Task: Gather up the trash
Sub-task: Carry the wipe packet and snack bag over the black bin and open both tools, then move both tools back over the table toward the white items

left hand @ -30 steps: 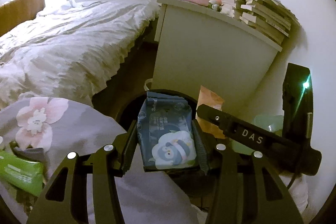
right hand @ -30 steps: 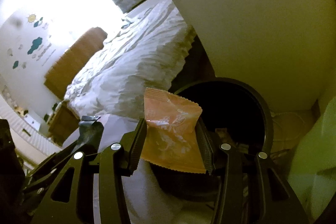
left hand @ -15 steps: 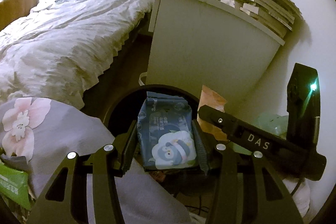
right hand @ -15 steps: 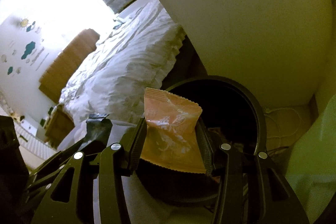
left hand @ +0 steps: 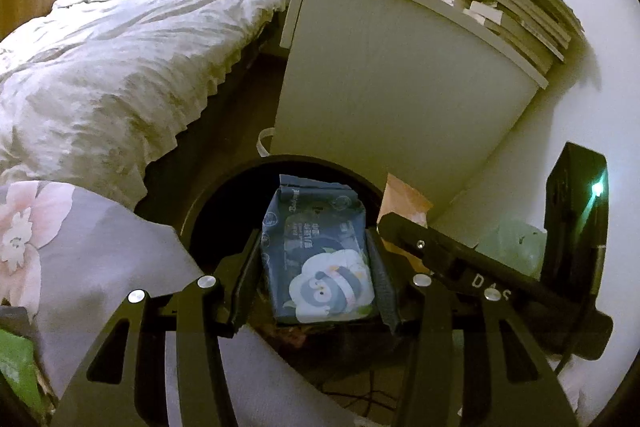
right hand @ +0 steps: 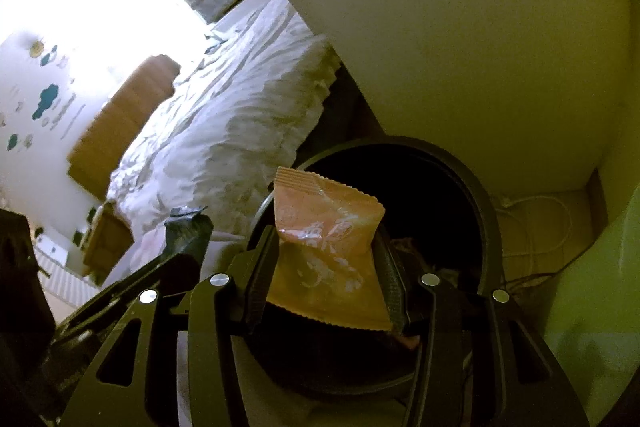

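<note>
Left wrist view: our left gripper (left hand: 316,271) has its jaws clamped on a dark blue wipes packet (left hand: 318,259), held over the open mouth of the black trash bin (left hand: 200,203). Our right gripper (right hand: 326,275) grips an orange snack wrapper (right hand: 324,251) over that bin, beside the white nightstand (left hand: 384,99).

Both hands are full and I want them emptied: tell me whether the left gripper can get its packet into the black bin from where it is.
Probably yes. The left gripper is shut on the dark blue packet, right over the black bin, whose open mouth has nothing across it. The right gripper with its orange packet crowds one side.
</note>
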Available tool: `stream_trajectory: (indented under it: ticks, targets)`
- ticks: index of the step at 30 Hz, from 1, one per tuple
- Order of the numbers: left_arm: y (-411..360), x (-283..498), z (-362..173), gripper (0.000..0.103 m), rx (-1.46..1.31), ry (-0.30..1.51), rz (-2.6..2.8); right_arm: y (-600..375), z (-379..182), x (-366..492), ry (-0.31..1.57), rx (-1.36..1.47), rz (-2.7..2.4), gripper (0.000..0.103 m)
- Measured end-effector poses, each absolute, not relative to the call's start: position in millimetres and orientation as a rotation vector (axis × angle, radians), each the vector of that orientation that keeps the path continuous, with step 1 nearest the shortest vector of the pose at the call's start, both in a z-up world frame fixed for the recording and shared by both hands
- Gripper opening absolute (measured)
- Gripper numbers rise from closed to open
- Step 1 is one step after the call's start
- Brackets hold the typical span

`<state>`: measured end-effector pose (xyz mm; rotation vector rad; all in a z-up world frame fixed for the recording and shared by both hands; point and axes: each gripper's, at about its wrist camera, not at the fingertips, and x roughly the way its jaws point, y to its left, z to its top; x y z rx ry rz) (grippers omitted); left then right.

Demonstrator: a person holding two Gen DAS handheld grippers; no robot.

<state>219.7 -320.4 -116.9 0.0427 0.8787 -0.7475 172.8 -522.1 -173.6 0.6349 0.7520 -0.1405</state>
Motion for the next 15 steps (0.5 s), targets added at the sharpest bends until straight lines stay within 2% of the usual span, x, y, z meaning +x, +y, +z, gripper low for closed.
stream_trajectory:
  ticks: [5, 8, 11, 15]
  targets:
    - [-324.2, 224.2, -117.4, 0.052, 0.033, 0.883, -0.749, -526.1, -177.2, 174.1, 0.755, 0.648, -0.152, 0.054]
    - [-325.6, 224.8, -116.2, 0.054, 0.035, 0.883, -0.748, -528.1, -177.2, 171.4, 0.748, 0.655, -0.162, 0.066]
    - [-322.8, 223.8, -114.8, 0.065, 0.024, 0.881, -0.744, -528.1, -177.2, 170.2, 0.749, 0.655, -0.163, 0.067]
    - [-317.8, 222.0, -112.1, 0.065, 0.012, 0.883, -0.741, -528.2, -175.4, 166.4, 0.750, 0.652, -0.157, 0.067]
